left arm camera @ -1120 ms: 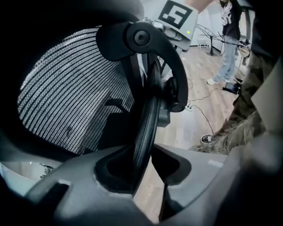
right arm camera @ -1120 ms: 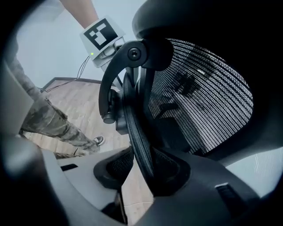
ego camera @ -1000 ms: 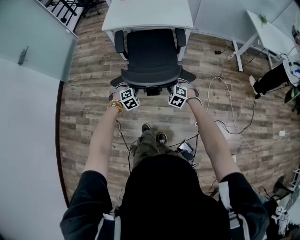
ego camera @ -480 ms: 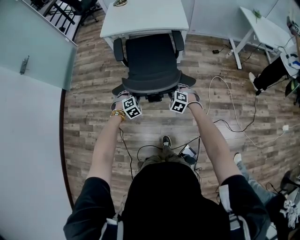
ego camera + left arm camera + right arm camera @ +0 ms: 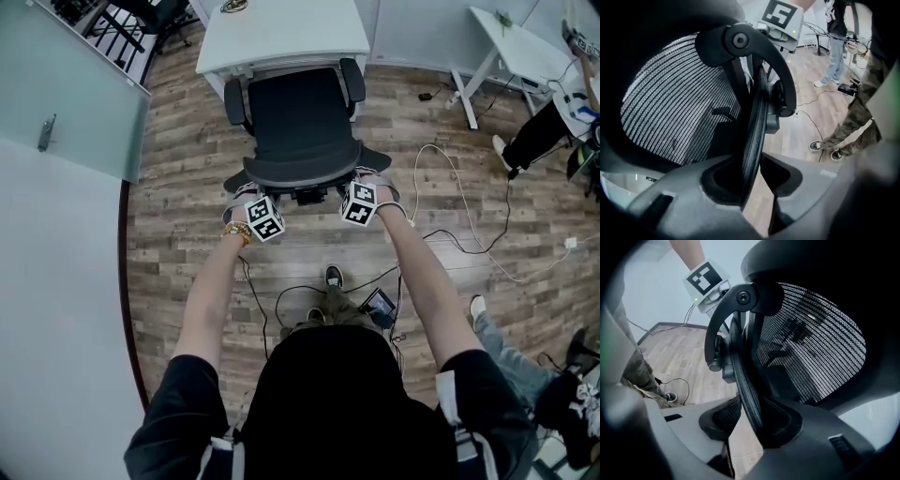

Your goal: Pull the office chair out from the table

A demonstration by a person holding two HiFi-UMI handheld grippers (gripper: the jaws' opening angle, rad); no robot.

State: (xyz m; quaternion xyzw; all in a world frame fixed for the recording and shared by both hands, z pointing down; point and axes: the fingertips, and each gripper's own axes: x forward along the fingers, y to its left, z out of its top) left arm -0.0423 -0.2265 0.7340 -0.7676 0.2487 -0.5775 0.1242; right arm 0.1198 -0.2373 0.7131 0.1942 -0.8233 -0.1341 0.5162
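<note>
By white bench (image 5: 281,37), we had left tongs (image 5: 249,191) and right tongs (image 5: 368,182) each clenched on office chair (image 5: 300,122) backrest rim.

You have a black office chair (image 5: 302,127) standing upright on the wood floor (image 5: 178,272). Its seat faces the white worktop (image 5: 281,37), with the front edge just at the worktop's near edge. Two padded armrests (image 5: 234,101) flank the seat. The see-through mesh backrest (image 5: 679,103), framed by a dark rim, is on your side.
</note>
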